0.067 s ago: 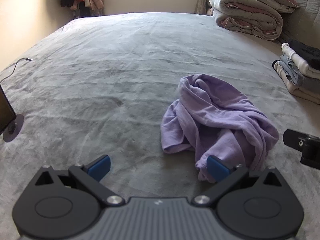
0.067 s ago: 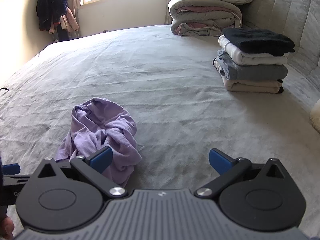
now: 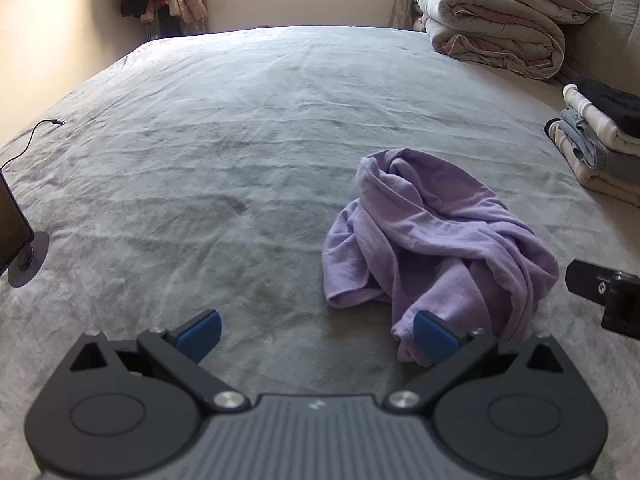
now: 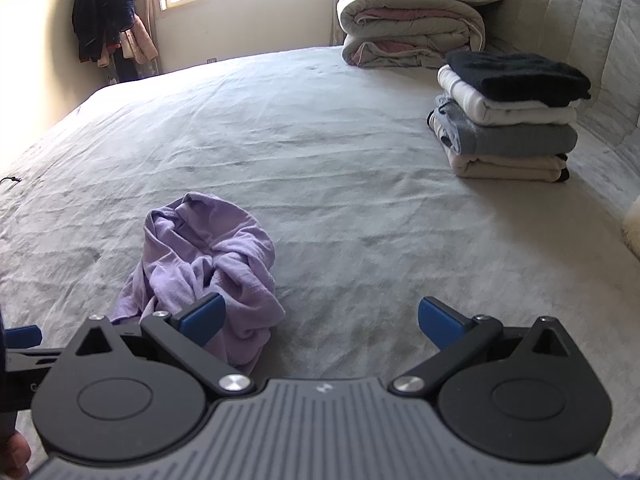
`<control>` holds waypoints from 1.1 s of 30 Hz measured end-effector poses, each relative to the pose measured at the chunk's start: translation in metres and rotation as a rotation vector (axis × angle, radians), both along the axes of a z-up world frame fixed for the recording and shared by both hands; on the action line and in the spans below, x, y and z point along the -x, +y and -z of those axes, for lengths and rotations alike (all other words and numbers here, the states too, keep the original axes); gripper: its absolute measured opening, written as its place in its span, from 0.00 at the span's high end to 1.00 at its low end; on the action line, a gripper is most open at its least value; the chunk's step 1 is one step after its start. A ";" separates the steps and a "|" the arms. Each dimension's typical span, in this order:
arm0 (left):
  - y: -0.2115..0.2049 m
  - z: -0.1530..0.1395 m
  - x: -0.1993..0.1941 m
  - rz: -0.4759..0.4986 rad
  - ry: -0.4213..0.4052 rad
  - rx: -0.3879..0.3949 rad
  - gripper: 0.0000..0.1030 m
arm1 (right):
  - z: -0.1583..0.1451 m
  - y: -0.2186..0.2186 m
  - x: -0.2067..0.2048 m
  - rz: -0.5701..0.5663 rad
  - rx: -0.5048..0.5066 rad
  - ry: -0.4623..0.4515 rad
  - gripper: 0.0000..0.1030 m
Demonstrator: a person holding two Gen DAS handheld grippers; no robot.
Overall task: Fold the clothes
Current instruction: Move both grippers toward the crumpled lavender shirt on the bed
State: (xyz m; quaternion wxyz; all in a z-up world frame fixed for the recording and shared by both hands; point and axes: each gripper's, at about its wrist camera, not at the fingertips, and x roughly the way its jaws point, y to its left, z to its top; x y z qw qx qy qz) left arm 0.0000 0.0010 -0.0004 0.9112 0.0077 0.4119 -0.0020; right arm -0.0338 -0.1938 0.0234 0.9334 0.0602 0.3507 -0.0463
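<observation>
Left tongs: my left tongs (image 3: 316, 334) hang released, blue pads spread wide over the wide grey-covered bed (image 3: 240, 128); the right-hand pad shows just in front of the garment's near edge, contact not determinable.
Garment: I record one crumpled lilac soft-knit garment (image 3: 436, 236) lying in a heap on the bed, unfolded, between the two tools.
Right tongs: my right tongs (image 4: 320, 320) are likewise released and empty, the left-hand pad overlapping the heap's near edge in view.
Stack: a neat stack of folded black, white, grey and beige clothes (image 4: 508, 120) sits well apart to the right, near the rolled grey-and-pink quilts (image 4: 408, 24).
</observation>
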 end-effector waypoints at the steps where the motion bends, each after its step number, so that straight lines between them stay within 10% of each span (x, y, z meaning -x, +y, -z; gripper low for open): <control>1: 0.000 0.000 0.000 0.001 0.006 0.005 0.01 | 0.000 0.000 0.000 0.000 -0.003 0.003 0.00; 33: 0.002 0.003 -0.003 -0.002 0.009 -0.026 0.01 | 0.014 -0.001 -0.009 -0.002 -0.066 0.090 0.00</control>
